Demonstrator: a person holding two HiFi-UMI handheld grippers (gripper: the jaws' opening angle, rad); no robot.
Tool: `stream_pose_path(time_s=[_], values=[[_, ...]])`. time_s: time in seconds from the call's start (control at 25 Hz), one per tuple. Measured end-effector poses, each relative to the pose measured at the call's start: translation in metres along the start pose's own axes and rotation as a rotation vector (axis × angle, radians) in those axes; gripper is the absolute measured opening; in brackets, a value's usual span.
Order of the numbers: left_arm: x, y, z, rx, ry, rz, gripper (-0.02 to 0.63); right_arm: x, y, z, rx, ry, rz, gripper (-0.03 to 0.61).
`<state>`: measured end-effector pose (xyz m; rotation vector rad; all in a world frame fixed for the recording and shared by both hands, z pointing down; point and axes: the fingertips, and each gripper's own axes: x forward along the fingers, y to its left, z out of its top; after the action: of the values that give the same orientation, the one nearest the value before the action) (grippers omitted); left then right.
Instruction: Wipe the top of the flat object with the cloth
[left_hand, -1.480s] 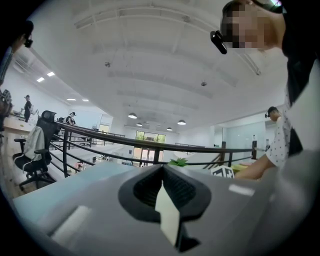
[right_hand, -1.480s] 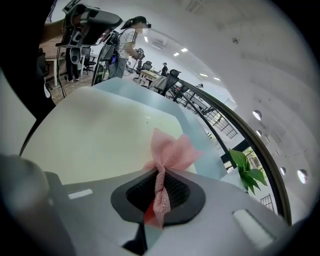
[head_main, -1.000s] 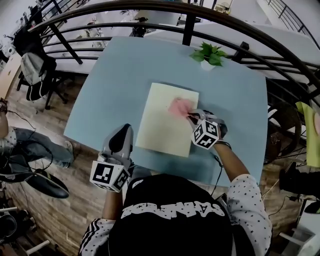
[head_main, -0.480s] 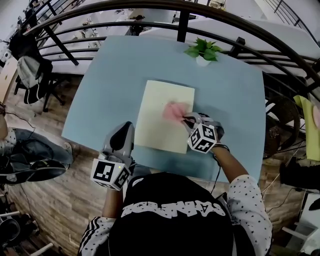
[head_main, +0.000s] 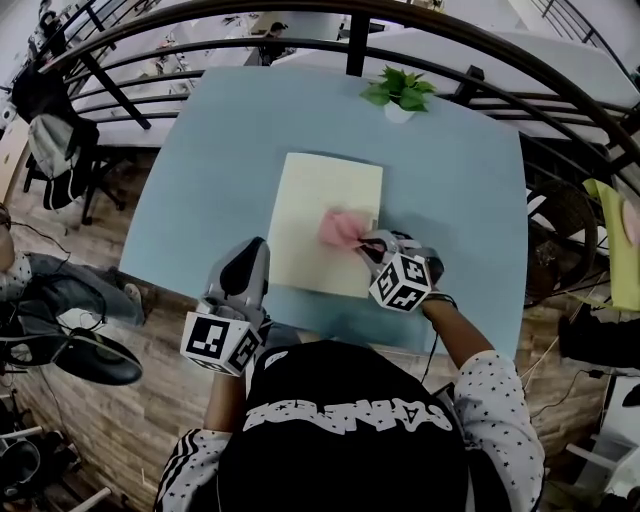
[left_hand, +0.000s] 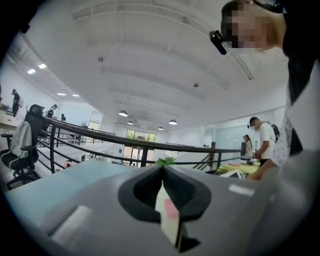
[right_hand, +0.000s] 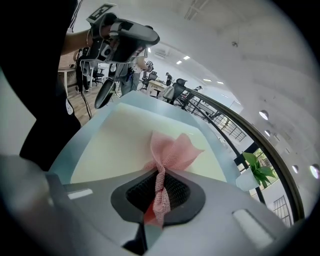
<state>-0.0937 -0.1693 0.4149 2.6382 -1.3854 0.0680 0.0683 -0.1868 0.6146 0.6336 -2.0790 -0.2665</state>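
A pale yellow flat board (head_main: 312, 205) lies in the middle of the light blue table (head_main: 220, 150). A pink cloth (head_main: 340, 228) rests on the board's right half, near its right edge. My right gripper (head_main: 368, 243) is shut on the cloth's twisted end. In the right gripper view the cloth (right_hand: 172, 148) fans out on the board (right_hand: 125, 135) just beyond the right gripper (right_hand: 160, 175). My left gripper (head_main: 250, 258) hovers at the table's near edge, left of the board, shut with nothing in it. In the left gripper view its tips (left_hand: 162, 172) meet.
A small potted plant (head_main: 398, 92) stands at the table's far edge. A dark curved railing (head_main: 350, 30) runs behind the table. An office chair (head_main: 50, 120) with clothes on it stands on the wooden floor at left. A person stands at a far table (left_hand: 262, 145).
The right gripper has dragged the pink cloth along the board's right side toward the near edge. The left gripper has stayed where it was.
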Motion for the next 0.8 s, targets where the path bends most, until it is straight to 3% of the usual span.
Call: stream_pose_path(time_s=[0.8], values=[[0.004,-0.017,-0.001,0.007,-0.004,-0.028,0.000,-0.021,0.043,0.007,0.062,-0.071,0.049,0.015]])
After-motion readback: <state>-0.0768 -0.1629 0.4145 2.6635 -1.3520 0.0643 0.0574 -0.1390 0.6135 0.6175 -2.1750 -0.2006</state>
